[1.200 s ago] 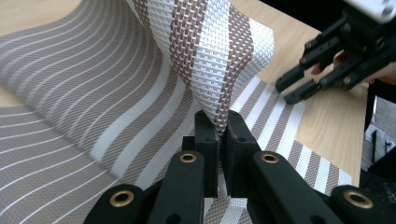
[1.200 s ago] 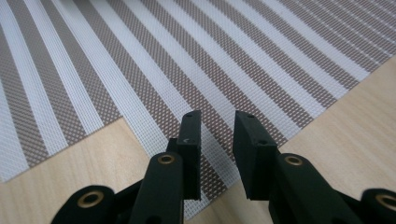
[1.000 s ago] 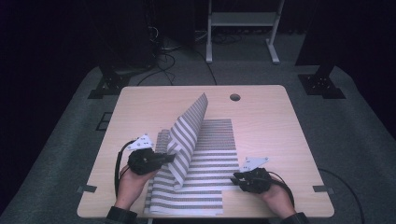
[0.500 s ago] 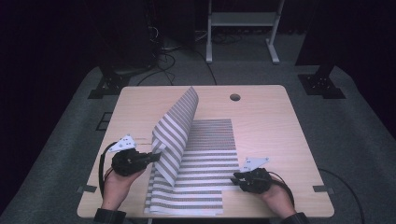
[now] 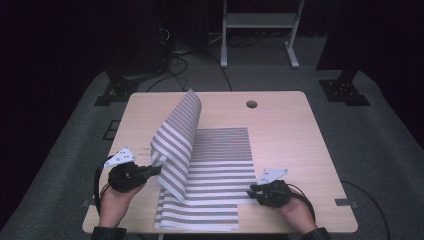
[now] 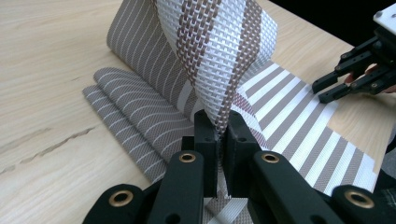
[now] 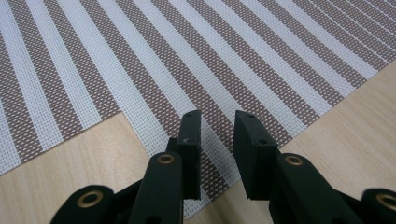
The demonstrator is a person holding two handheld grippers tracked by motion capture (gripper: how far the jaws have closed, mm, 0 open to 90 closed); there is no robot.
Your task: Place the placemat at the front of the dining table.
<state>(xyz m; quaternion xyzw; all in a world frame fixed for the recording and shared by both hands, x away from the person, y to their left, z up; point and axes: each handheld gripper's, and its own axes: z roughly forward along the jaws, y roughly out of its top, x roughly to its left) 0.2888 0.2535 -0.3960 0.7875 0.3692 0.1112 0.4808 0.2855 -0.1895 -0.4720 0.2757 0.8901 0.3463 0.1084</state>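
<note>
A striped mat (image 5: pixel 210 165) is spread on the near half of the wooden table (image 5: pixel 285 130). Its left part is lifted and curled upward above the rest of the mat. That raised edge is pinched between the pressed-together jaws of the left gripper (image 6: pixel 218 140), just left of the mat. The right gripper (image 7: pixel 215 135) is held over the mat's right near corner, its jaws spread apart with nothing between them.
</note>
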